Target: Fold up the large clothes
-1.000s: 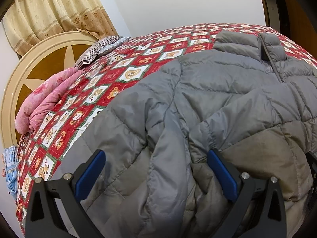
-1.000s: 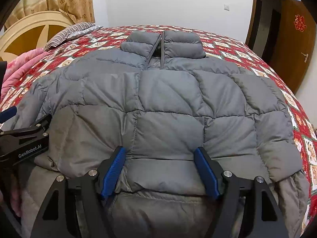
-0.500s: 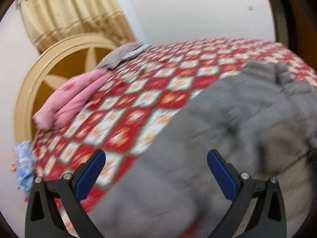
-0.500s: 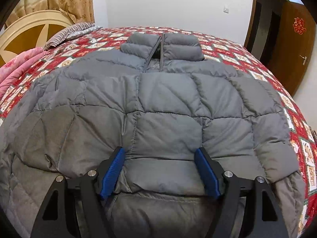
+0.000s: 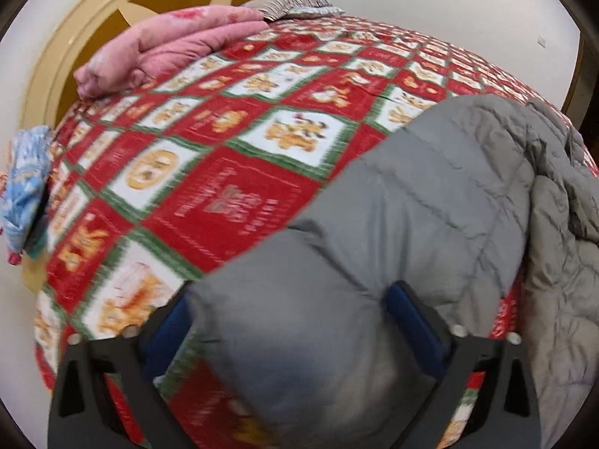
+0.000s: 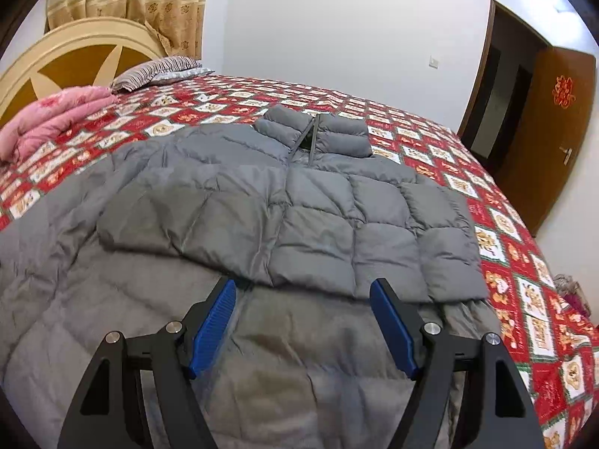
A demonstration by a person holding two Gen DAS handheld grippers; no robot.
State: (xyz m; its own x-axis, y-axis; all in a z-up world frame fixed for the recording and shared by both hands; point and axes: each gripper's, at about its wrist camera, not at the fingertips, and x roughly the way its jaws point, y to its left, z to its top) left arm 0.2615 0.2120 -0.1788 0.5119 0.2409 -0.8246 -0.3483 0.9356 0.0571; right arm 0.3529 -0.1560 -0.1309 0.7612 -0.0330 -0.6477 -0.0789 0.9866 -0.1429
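A large grey puffer jacket lies front-up on the bed, collar at the far end, one part folded across its body. My right gripper is open and empty just above the jacket's near hem. In the left wrist view the jacket's left sleeve stretches out toward the bed's near edge. My left gripper is open, its blue pads on either side of the sleeve's cuff end. I cannot tell whether the pads touch the cloth.
The bed has a red patterned cover. A pink folded quilt and a striped pillow lie by the round headboard. A blue cloth hangs at the bed's left edge. A brown door stands at the right.
My left gripper swung left off the jacket's body and came down over the outstretched sleeve end. My right gripper rose and pulled back a little, staying open.
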